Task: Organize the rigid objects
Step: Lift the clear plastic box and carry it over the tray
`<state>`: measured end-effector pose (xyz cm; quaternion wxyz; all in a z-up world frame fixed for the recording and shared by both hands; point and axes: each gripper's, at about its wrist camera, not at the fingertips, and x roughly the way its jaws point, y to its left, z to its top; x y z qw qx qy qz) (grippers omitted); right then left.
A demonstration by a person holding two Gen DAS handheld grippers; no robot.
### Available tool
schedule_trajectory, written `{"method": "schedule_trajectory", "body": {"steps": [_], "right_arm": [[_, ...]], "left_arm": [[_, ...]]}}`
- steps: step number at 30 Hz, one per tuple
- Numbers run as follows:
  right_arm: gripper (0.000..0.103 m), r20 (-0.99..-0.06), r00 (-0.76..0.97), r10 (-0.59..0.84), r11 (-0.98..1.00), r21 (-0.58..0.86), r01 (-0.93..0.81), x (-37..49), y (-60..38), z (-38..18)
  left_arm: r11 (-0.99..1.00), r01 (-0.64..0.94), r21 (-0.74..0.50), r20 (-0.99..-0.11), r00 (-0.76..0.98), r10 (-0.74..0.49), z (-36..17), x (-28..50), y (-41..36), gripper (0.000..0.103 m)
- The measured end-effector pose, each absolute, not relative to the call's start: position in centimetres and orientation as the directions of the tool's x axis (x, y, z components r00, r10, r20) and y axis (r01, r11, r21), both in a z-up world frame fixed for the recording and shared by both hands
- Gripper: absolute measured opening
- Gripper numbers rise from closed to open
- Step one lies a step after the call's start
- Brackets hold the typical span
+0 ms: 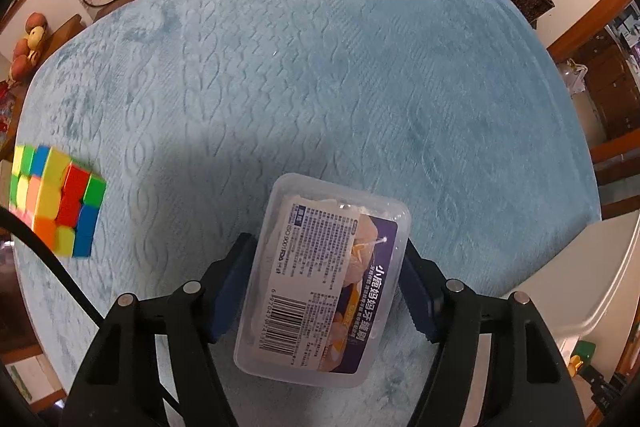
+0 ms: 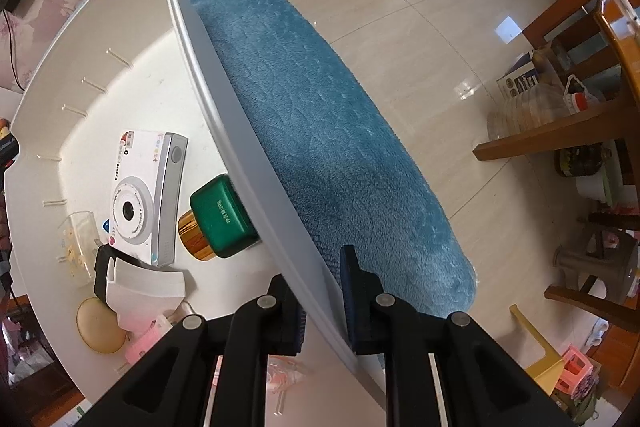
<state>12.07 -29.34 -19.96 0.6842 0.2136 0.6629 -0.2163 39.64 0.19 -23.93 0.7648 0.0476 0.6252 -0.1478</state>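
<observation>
**Box between the left jaws, long axis toward twelve o'clock**

In the left wrist view, the clear plastic box [image 1: 322, 279] is seen lying on the blue-covered desk [image 1: 320, 67], between the fingers of the left hand-held gripper [image 1: 326, 287]. Its long axis runs roughly from six to twelve o'clock, tilted slightly toward one. The blue pads stand at nine and three o'clock against its long sides; whether they press it cannot be told. The right hand-held gripper [image 2: 322, 301] is clamped on the wall of the white bin [image 2: 224, 99], so the box is judged the left hand's to carry.
</observation>
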Motion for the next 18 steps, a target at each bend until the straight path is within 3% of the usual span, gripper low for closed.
{"method": "schedule_trajectory", "body": {"steps": [4,12,18], "right_arm": [[0.017,-1.000,0.029,0.002,0.825,0.018,0.565,12.2,-29.4,-20.0],[0.017,-0.997,0.053,0.047,0.865,0.067,0.498,12.2,-29.4,-20.1],[0.017,-0.995,0.053,0.084,0.909,0.099,0.405,12.4,-29.3,-20.2]], "left_arm": [[0.966,0.224,-0.127,-0.977,0.142,-0.161,-24.3,38.0,2.1,0.071],[0.970,0.242,-0.036,-0.992,0.107,-0.064,-24.9,31.3,3.3,0.066],[0.995,0.092,-0.041,-0.998,0.037,-0.044,-24.9,26.3,5.1,0.066]]}}
